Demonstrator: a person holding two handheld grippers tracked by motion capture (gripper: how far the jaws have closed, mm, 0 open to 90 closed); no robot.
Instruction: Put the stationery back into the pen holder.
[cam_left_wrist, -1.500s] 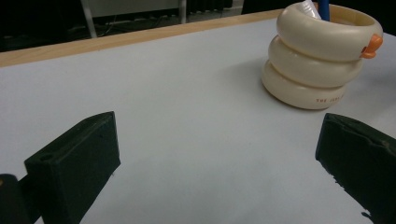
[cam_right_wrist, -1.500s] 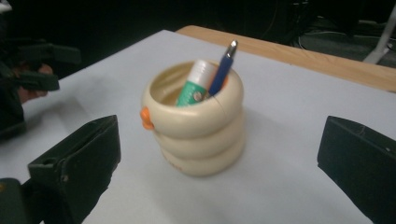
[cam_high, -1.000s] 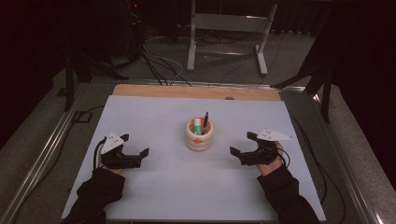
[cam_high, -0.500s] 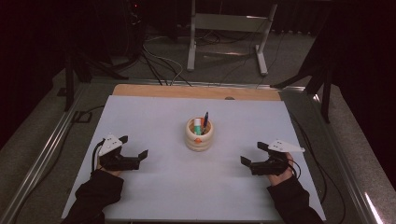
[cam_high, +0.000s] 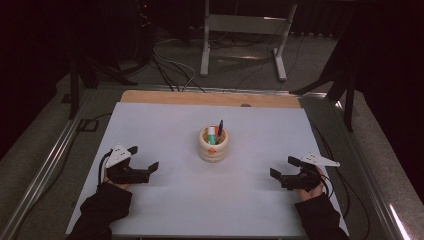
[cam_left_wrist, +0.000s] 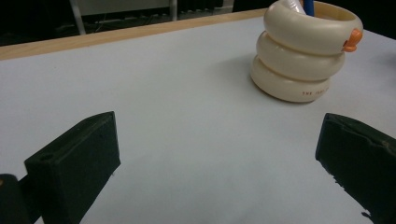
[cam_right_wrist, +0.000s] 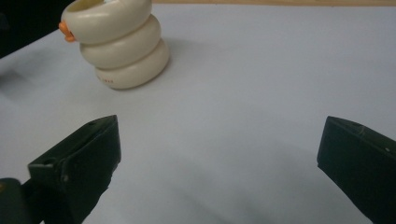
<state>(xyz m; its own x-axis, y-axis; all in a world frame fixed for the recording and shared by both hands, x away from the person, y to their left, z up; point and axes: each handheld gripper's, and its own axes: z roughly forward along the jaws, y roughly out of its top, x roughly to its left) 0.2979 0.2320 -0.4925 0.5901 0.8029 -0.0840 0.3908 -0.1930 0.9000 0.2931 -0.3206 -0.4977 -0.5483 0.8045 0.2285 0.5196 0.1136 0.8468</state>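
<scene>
Both hands rest low on the worktop (cam_high: 165, 200), well apart from the cream ringed pen holder (cam_high: 212, 145) that stands upright near the middle, between them. The left claw (cam_high: 145, 167) is spread wide and empty; the right claw (cam_high: 282, 170) is spread wide and empty too, each pointing inward toward the holder. It looks like a pause with nothing in hand. A blue pen (cam_high: 219, 129) and a green-capped marker (cam_high: 212, 134) stand inside the holder. Reaching either would call for a long move inward, then a narrow pinch from above. The worktop is pale and bare, with a wooden strip (cam_high: 210, 98) along its far edge. Beyond it the room is dark, with cables (cam_high: 170, 60) and a metal stand (cam_high: 240, 35) on the floor.
</scene>
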